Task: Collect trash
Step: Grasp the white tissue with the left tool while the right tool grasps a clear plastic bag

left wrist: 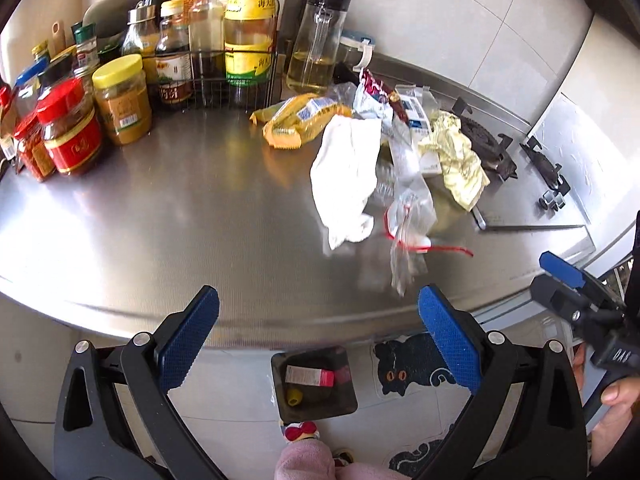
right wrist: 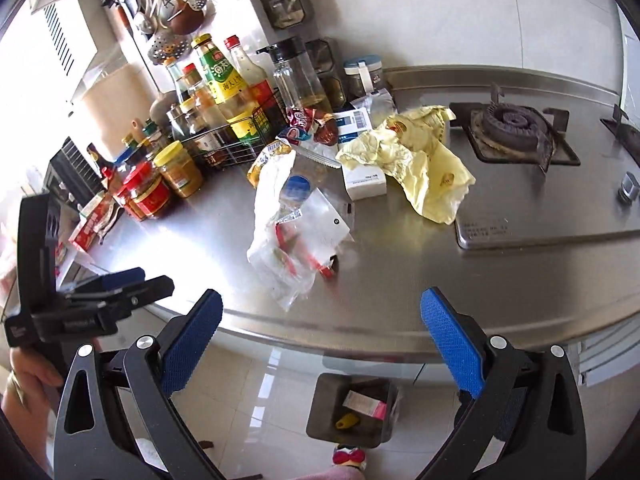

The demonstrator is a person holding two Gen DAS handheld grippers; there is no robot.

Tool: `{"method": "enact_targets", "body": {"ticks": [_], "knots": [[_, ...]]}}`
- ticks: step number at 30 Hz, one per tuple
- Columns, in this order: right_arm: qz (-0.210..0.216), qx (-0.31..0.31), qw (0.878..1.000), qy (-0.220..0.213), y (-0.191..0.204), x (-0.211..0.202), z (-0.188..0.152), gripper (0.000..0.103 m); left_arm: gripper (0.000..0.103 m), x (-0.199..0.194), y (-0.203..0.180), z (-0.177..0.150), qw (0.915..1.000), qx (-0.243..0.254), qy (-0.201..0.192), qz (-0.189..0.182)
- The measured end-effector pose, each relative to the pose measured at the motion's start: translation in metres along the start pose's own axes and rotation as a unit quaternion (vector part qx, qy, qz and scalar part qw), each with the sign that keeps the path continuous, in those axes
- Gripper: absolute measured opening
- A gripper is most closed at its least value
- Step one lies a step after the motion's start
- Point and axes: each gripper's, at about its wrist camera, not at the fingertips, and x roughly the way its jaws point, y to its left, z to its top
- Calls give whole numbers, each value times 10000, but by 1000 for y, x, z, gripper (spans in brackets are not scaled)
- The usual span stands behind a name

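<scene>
Two tongs, left tongs (left wrist: 318,340) and right tongs (right wrist: 322,342), wide open and empty, trash pile (left wrist: 384,160) on the surface (left wrist: 180,220) beyond them, bin (left wrist: 314,384) on the floor below.

Beyond my jaws I see condiment bottles (left wrist: 248,28) in a wire rack (left wrist: 224,80), red-lidded jars (left wrist: 68,128) far left, a gas burner (right wrist: 516,128) far right.

My left tool (left wrist: 319,336) gapes wide, nothing between its blue pads. My right tool (right wrist: 322,338) is just as wide and bare. Both tilt downward, side by side, each gripped by one of my hands.
</scene>
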Motion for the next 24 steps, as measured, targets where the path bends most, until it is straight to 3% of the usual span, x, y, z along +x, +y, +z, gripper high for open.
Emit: {"method": "enact_targets", "body": {"ticks": [8, 16, 18, 20, 24], "knots": [[52, -423, 9988, 245, 11, 45, 9, 100, 94, 39, -1, 50, 9996, -57, 162, -239], [-44, -408, 9982, 432, 8, 80, 5, 98, 94, 100, -5, 69, 9974, -26, 655, -306], [-34, -442, 9980, 452, 9, 85, 4, 93, 93, 110, -7, 72, 9967, -14, 729, -357], [12, -452, 9975, 535, 9, 92, 3, 80, 85, 120, -9, 72, 9957, 18, 846, -371], [74, -443, 9964, 723, 9, 105, 1, 60, 58, 132, -6, 72, 9936, 18, 1060, -390]]}}
